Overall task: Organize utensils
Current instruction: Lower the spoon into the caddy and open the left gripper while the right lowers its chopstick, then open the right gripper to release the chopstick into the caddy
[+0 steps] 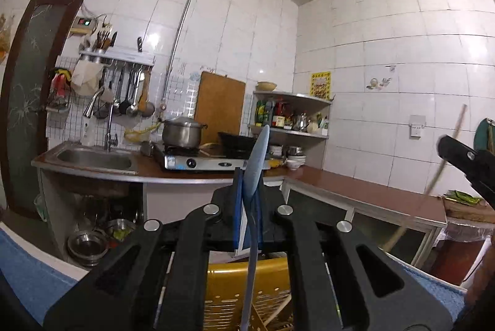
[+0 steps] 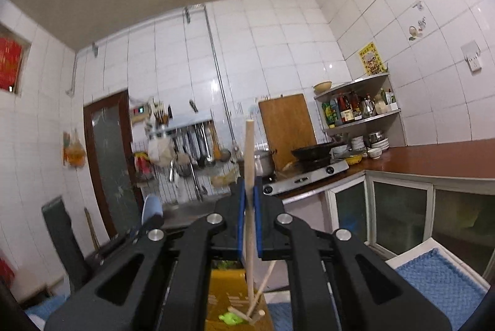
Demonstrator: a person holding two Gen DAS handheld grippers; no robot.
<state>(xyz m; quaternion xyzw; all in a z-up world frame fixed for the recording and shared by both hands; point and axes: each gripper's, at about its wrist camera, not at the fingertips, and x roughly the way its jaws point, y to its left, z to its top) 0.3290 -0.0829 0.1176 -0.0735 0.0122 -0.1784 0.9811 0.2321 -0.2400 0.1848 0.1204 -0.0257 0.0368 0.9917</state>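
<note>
Left tool [image 1: 251,176] clamps a pale blue plastic spoon [image 1: 258,154] upright while right tool [image 2: 249,191] pinches a light wooden chopstick [image 2: 249,151], yellow slotted plastic basket [image 1: 225,294] below.

Right claw [image 2: 249,198] clamped on upright chopstick [image 2: 249,157]

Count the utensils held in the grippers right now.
2. A blue spoon stands upright, pinched in the left gripper. A wooden chopstick stands upright in the right gripper. More chopsticks lie below in the yellow basket, partly hidden.
</note>
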